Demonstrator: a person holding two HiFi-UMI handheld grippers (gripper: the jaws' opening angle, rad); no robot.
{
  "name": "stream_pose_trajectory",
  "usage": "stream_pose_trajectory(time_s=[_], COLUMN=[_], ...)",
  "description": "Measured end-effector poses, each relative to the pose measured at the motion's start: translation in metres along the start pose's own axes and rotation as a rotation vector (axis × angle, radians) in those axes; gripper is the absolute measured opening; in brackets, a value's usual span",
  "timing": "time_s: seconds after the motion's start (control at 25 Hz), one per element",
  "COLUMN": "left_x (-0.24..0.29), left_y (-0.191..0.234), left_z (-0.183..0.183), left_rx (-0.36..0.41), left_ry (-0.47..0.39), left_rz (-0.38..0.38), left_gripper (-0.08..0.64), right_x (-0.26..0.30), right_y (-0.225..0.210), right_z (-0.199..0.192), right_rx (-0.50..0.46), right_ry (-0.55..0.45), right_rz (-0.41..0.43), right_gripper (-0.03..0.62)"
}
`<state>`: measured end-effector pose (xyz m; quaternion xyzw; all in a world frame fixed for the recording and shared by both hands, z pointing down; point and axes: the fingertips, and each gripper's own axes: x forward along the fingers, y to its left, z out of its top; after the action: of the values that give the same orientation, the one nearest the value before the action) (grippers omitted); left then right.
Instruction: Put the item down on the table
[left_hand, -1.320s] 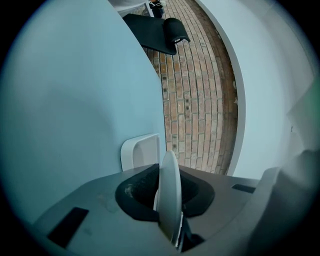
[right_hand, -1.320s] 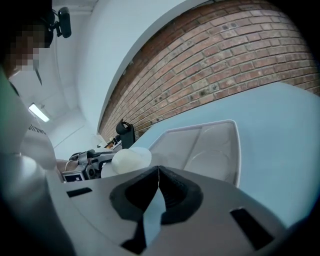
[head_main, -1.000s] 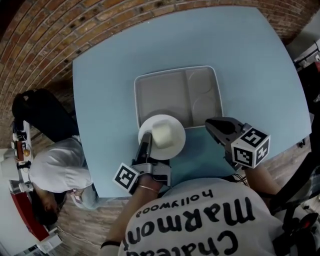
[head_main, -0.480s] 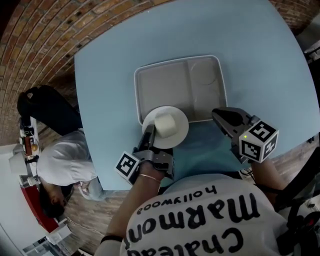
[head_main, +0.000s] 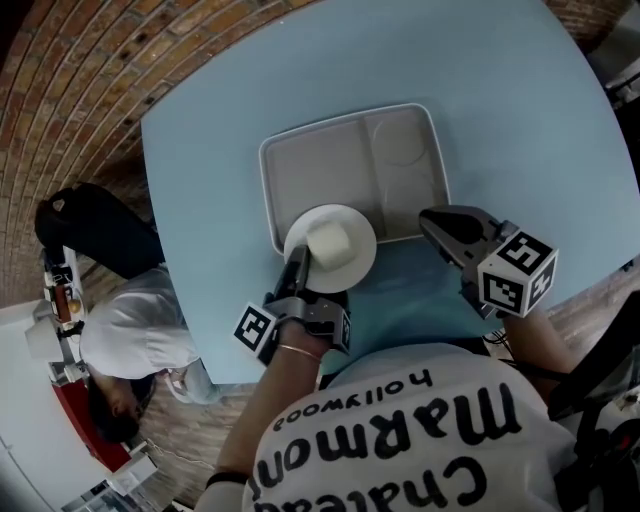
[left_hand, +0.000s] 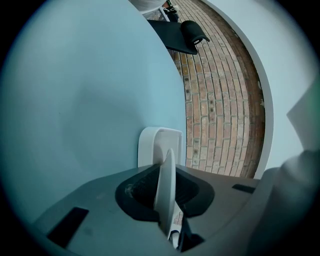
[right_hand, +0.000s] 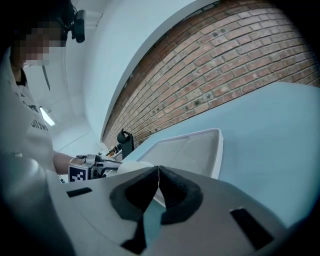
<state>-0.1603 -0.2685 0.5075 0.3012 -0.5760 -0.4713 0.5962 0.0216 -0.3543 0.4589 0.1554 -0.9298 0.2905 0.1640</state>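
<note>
Left gripper (left_hand: 167, 186) jaws clenched on the rim of a white plate (head_main: 350, 268), seen edge-on between them. A white block (head_main: 328, 240) sits at the plate's centre. The plate overlaps the near edge of a grey compartment tray (head_main: 330, 165) on the light blue tabletop (head_main: 215, 150); contact with the tray cannot be told. Right gripper (right_hand: 158, 176) jaws pressed together, holding nothing, near the plate's right side, by the tray's near right corner.

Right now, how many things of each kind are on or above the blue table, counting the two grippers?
Grey compartment tray: 1
White round plate: 1
White squarish piece on the plate: 1
Left gripper and right gripper: 2
Total: 5
</note>
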Motion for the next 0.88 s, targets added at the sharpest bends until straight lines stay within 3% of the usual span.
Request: stream_pose_trajectory(time_s=[0.6,0.72,0.88], left_x=[0.01,0.01,0.01], left_y=[-0.011,-0.011,-0.014], left_z=[0.012,0.018,0.022], left_rx=[0.028,0.08,0.223], left_ry=[-0.065,-0.08,-0.074], left_rz=[-0.004,0.013,0.048], left_gripper=[0.04,0.043,0.069], right_x=[-0.001,-0.001,-0.001], right_y=[-0.002,-0.002,-0.002], right_z=[0.0,0.0,0.0], right_rx=[0.024,0.027,0.027], right_ry=[-0.005,-0.007,-0.006], right_rz=[-0.006,-0.006,-0.006], right_gripper=[0.011,0.011,0.011])
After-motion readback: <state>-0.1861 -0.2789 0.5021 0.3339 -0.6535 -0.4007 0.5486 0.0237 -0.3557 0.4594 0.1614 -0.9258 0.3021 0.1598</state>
